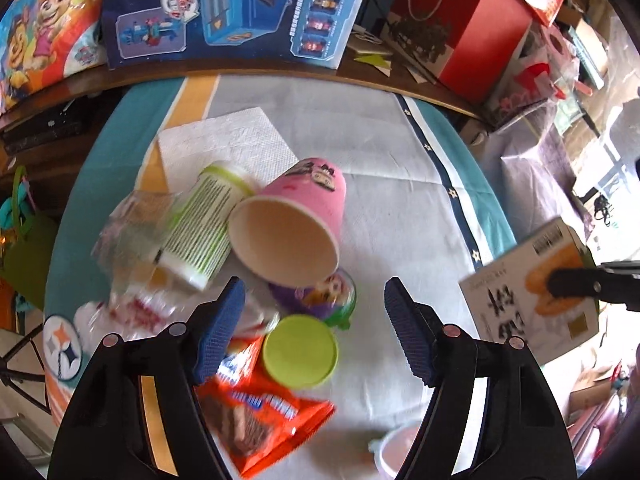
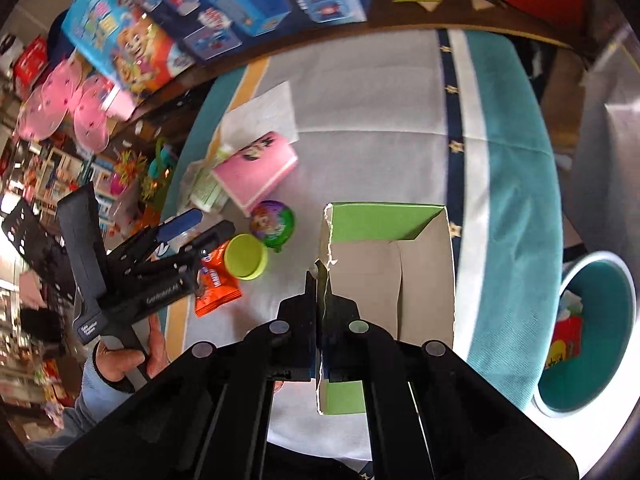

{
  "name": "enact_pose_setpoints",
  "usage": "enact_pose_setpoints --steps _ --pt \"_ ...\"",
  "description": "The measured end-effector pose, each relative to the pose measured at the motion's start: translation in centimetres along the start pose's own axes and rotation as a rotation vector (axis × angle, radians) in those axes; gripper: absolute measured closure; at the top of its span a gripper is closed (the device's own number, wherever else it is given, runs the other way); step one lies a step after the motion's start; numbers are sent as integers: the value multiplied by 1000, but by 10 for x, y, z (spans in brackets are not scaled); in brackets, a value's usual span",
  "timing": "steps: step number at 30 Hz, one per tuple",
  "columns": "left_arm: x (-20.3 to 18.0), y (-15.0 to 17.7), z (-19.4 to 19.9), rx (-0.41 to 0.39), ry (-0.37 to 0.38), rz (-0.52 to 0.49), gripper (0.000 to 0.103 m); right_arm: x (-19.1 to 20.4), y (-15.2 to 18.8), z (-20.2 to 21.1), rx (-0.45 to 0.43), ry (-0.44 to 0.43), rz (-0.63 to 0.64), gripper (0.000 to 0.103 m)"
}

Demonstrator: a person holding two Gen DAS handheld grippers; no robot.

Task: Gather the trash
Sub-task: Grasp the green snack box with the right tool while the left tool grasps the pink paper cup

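1. Left gripper (image 1: 314,322): jaws spread wide with nothing between them, poised over a heap of trash on the cloth-covered table (image 1: 400,184). Its blue pads (image 1: 220,332) are clear of every item.
2. Right gripper (image 2: 320,276): jaws pinched together on the torn wall of an opened cardboard box (image 2: 394,264), which has a green inner flap and a pale grey interior. In the left wrist view the same box (image 1: 524,292) appears at the right edge, clamped by a black finger.
3. Trash heap, left portion of the table: a pink paper cup (image 1: 292,224) lies on its side with its mouth facing the camera. Touching its left flank lies a white tub with green print (image 1: 204,228), also tipped over.
4. Just below the cup sits a round purple-and-green cartoon capsule (image 1: 320,296); beside it, a lime-green lid (image 1: 300,350) rests partly on an orange snack wrapper (image 1: 264,416).
5. Crumpled clear plastic (image 1: 132,236) lies left of the tub. A white paper napkin (image 1: 228,140) lies flat behind the heap.
6. A teal-lined bin (image 2: 588,332) stands off the table's right edge, holding some coloured waste.
7. Toy boxes (image 1: 224,8) stand behind the table.
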State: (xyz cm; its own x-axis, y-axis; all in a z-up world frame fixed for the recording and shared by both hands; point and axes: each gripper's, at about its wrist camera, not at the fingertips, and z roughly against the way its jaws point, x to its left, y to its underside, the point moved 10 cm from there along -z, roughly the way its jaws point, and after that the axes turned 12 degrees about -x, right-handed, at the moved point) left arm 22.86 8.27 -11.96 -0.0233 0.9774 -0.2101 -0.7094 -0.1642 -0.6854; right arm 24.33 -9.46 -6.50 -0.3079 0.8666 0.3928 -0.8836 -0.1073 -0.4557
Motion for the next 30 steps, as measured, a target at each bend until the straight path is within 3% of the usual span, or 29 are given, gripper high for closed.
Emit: enact_pose_setpoints --steps 4,6,8,9,19,30 --pt "-6 -4 -28 29 -16 -4 47 -19 -1 -1 -11 15 -42 101" --pt "-8 -6 -38 33 -30 -13 62 -25 -1 -2 -12 11 -59 101" --pt "-10 -7 -47 39 -40 -23 92 -31 -1 -2 -17 7 -73 101" --pt "-12 -7 -51 43 -38 -23 94 -33 -2 -3 -20 4 -80 101" --pt "-47 -22 -8 -31 30 -69 97 -49 -2 3 -61 -73 -149 101" --pt "-100 -10 19 -7 121 -99 97 -56 -2 27 -137 -123 -185 101"
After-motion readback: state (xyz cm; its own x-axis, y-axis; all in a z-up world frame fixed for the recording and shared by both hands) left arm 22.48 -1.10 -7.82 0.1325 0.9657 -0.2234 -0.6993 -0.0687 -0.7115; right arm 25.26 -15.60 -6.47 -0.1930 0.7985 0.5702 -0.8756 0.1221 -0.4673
